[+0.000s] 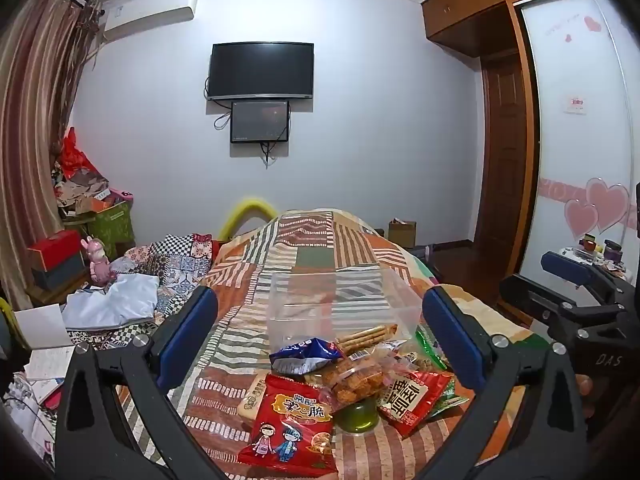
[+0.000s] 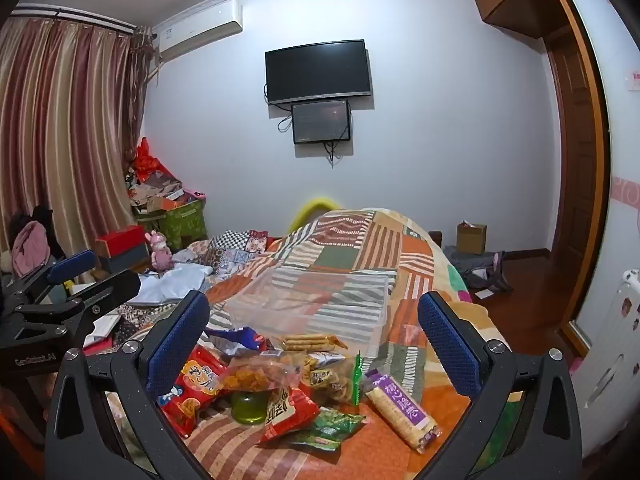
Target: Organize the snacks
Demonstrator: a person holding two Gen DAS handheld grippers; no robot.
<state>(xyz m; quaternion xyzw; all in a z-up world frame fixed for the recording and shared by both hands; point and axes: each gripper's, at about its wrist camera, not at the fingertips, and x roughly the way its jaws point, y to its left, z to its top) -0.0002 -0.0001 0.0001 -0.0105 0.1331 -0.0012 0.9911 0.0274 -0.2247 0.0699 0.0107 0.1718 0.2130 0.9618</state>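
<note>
Clear plastic, the storage bin sits empty on the patchwork bed just beyond the snack pile, likely set there so each packet needs only a short carry forward. Your left gripper and right gripper both hover over the heap with jaws spread wide, holding nothing. The purple-wrapped cracker roll lies apart at the right edge, an easy first pick; the red packet overlaps others, so lifting it may drag its neighbours.
</note>
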